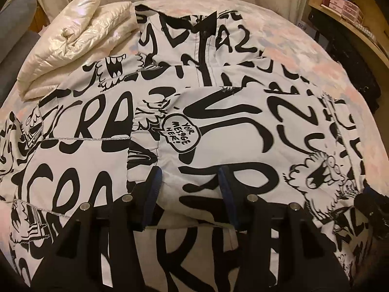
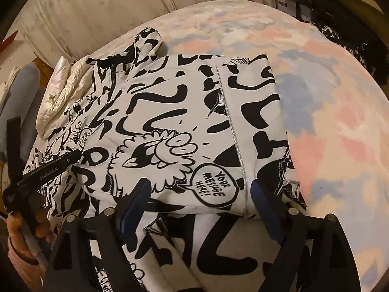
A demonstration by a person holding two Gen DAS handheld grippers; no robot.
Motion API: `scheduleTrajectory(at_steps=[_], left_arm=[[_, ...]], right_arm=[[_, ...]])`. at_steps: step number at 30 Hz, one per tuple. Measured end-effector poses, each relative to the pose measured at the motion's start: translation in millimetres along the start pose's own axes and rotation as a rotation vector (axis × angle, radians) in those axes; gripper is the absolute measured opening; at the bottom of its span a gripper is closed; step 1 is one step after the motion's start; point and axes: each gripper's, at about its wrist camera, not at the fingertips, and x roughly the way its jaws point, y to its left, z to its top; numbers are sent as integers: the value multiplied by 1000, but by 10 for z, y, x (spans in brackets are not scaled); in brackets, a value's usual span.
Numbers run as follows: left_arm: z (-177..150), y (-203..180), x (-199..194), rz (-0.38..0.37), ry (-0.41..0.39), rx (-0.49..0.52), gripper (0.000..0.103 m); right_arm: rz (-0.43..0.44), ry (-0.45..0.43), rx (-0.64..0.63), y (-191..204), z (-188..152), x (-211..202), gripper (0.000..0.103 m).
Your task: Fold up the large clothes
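Black-and-white printed jacket [image 1: 194, 126] lies spread on the pastel bedspread [image 2: 328, 121], its long axis running from 6 to 12 o'clock in the left wrist view, collar at 12. A folded-over panel sits directly ahead of both tools. The left gripper [image 1: 190, 182] stands half open, its fingers resting on a puffed fold that sits between them; I cannot tell whether they pinch it. The right gripper [image 2: 201, 194] is spread wide over the folded edge, gripping nothing. Judging by this, the left is nearer the centre line.
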Motion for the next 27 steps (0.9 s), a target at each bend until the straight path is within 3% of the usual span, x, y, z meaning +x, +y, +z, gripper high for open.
scheduleTrajectory(at_steps=[7, 17, 20, 27], left_arm=[[-119, -63, -481, -2, -66, 35, 46], [-534, -31, -1122, -29, -56, 40, 46], [-658, 42, -1291, -39, -57, 34, 46], [-922, 325, -1703, -49, -62, 27, 46]], right_arm=[[33, -38, 56, 27, -153, -309, 85], [-28, -106, -54, 461, -514, -905, 85], [-61, -91, -85, 598, -644, -1060, 85], [-50, -24, -99, 762, -860, -1240, 86]])
